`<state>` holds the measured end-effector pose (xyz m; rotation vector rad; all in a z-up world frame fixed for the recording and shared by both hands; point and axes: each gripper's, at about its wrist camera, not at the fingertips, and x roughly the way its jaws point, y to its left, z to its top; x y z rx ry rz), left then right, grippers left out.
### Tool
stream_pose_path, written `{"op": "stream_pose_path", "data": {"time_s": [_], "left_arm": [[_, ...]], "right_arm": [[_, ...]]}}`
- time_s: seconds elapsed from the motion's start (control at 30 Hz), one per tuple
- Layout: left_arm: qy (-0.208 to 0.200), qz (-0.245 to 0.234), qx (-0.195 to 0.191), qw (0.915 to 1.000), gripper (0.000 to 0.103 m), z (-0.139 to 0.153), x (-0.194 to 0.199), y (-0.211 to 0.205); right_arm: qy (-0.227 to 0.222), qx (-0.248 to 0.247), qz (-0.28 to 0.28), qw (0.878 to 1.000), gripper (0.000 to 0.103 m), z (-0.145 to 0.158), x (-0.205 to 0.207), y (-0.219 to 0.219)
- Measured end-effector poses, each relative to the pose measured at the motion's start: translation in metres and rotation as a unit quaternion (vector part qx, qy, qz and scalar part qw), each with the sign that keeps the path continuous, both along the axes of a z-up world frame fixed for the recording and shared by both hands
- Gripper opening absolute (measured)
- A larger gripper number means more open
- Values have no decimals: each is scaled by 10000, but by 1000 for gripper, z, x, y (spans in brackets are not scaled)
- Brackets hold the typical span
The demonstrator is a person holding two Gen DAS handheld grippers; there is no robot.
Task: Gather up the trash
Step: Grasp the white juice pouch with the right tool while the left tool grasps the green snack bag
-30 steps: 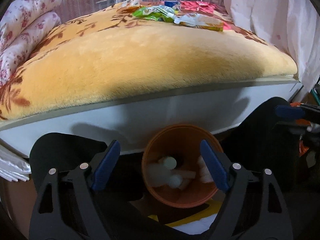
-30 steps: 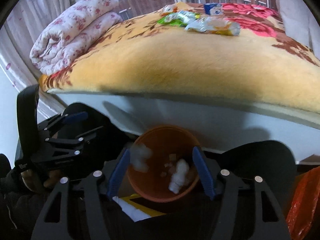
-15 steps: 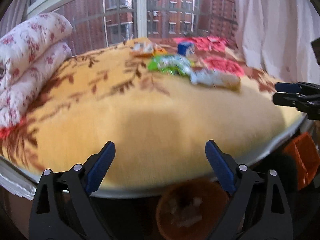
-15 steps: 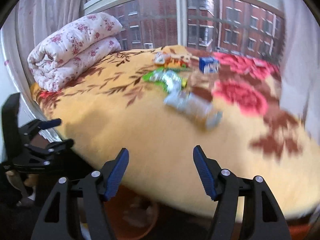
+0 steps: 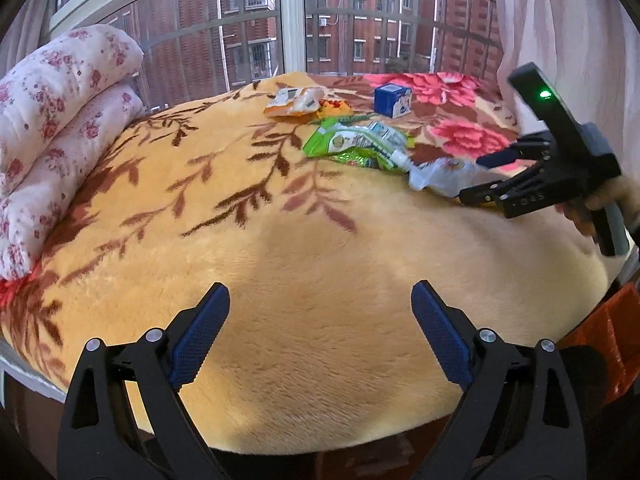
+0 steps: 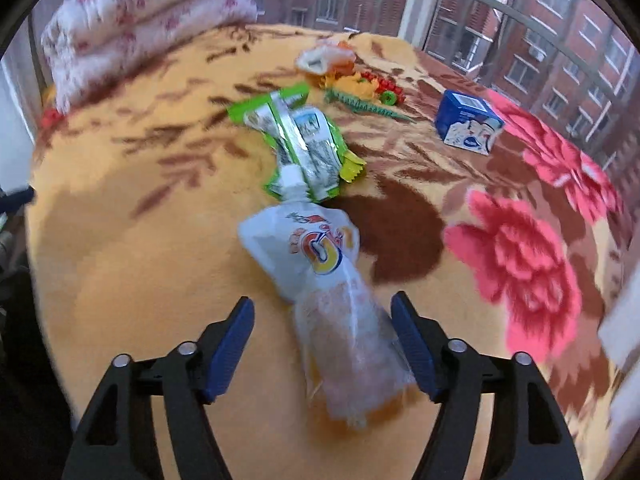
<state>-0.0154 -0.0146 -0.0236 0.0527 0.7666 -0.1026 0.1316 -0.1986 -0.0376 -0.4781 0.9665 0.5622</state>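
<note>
Bedroom with a barred window onto red-brick blocks; a plush orange blanket (image 5: 320, 280) with brown leaf and pink flower print covers the bed, and a folded floral quilt (image 5: 60, 120) sits far off to the left of both claws.

Right gripper (image 6: 322, 344): jaws opening, fairly wide, nothing pinched. White pouch (image 6: 320, 280) lies lengthwise between the blue pads, its clear crumpled end nearest the camera and off-centre, close to the right pad. Likely lined up this way so the jaws close across its narrow width. Print on it is a yellow, red and blue logo; lettering too blurred to read.

Just beyond the pouch: green wrapper (image 6: 300, 144), silver inner face up, print unreadable. Farther ahead and right: blue carton (image 6: 468, 124), upright, cartoon face on the white side, no legible text. Past the wrapper: orange-white packet (image 6: 326, 58) and a green-red plastic toy (image 6: 368, 92).

Left gripper (image 5: 320, 344): jaws wide, empty, over bare blanket; all trash lies well ahead of it and to its right. Judged waiting its turn.
</note>
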Motion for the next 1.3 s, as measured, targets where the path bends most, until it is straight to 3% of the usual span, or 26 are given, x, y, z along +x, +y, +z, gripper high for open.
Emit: {"op": "stream_pose_path", "data": {"time_s": [0.07, 0.1, 0.17, 0.37, 0.57, 0.7, 0.83, 0.97, 1.1, 1.3], "left_arm": [[76, -32, -42, 10000, 90, -2, 6, 3], [111, -36, -80, 9999, 90, -3, 10, 4], [161, -61, -129, 9998, 90, -5, 16, 6], [288, -110, -314, 9990, 90, -8, 31, 4], [432, 104, -716, 9964, 90, -7, 40, 7], [399, 394, -688, 9961, 90, -5, 48, 6], [523, 711, -599, 9943, 90, -5, 67, 5], [708, 970, -785, 9896, 90, 0, 95, 1], [795, 1143, -1127, 9838, 90, 11, 126, -15], [798, 1587, -1311, 9753, 90, 22, 175, -44]], "right_arm": [[159, -87, -5, 9998, 69, -12, 12, 1], [241, -135, -80, 9996, 62, -17, 18, 0], [347, 66, -182, 9992, 54, -18, 20, -5], [123, 444, -479, 9978, 44, -1, -3, -19], [-123, 1140, -900, 9893, 42, 25, -50, -37], [-311, 1502, -1376, 9785, 42, 35, -82, -45], [-621, 1234, -1794, 9740, 42, 39, -101, -44], [-882, 1055, -1986, 9704, 42, 42, -115, -43], [-887, 1388, -2122, 9632, 42, 43, -133, -57], [-738, 1737, -2431, 9514, 42, 29, -154, -84]]}}
